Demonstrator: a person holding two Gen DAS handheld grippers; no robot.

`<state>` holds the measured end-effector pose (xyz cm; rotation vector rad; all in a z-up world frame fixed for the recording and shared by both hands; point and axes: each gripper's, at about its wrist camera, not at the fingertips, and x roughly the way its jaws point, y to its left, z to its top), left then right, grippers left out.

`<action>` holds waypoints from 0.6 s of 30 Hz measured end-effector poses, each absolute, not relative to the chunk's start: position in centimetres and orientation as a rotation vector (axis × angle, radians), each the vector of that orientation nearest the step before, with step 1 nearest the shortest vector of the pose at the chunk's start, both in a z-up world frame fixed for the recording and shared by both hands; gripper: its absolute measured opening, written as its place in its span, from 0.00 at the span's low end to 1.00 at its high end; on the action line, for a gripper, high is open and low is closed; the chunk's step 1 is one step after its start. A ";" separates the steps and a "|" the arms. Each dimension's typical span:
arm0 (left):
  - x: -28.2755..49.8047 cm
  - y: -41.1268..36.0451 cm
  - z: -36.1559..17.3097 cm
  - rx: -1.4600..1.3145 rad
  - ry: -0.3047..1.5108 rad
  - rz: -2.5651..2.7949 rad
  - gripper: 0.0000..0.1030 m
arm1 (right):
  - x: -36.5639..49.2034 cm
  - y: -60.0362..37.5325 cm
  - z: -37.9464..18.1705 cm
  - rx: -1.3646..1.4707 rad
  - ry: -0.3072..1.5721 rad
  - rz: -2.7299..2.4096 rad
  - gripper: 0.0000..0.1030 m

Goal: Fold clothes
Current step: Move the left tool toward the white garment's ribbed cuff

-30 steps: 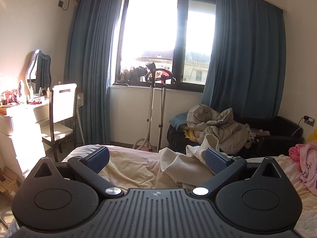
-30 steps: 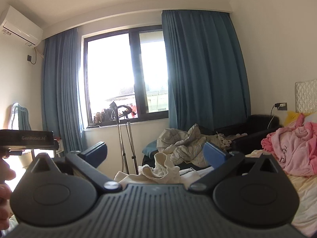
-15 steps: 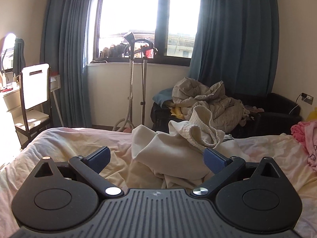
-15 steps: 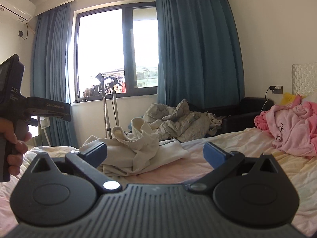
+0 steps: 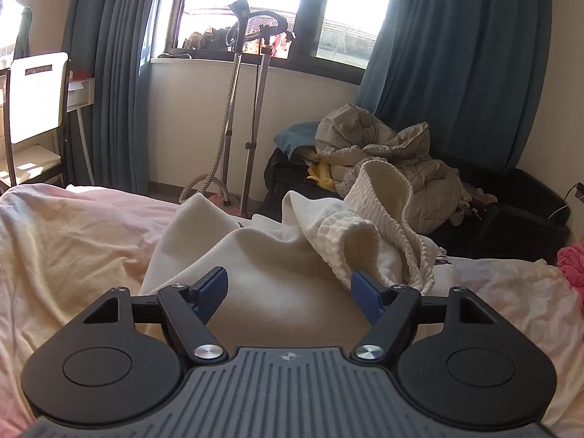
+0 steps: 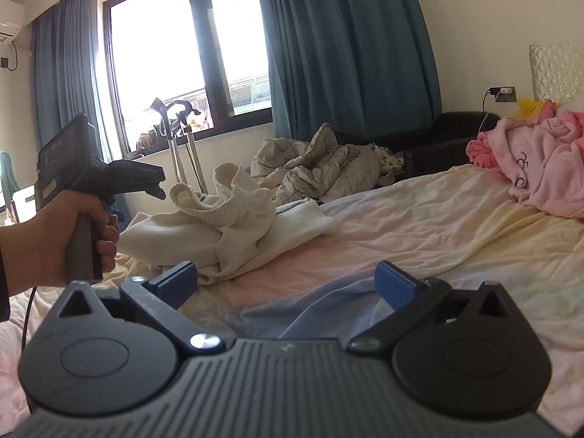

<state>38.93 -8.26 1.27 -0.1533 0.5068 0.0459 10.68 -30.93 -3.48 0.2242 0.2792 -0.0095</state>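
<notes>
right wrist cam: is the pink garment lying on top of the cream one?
No. The pink garment lies far right near the headboard, well apart from the cream garment crumpled at left on the bed.

sunlit window (image 5: 252,3), blue curtains (image 5: 456,62), white chair (image 5: 34,98)

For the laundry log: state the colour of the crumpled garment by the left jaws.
Cream white garment, clearest in the left wrist view.
</notes>
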 end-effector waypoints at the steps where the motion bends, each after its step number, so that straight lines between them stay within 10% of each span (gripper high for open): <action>1: 39.7 -8.5 0.7 -0.143 0.505 0.051 0.68 | 11.2 -30.9 -3.9 0.226 0.291 -0.004 1.00; 18: 42.4 -8.4 -0.3 -0.278 0.403 -0.054 0.60 | 14.0 -30.8 -7.1 0.297 0.380 0.079 1.00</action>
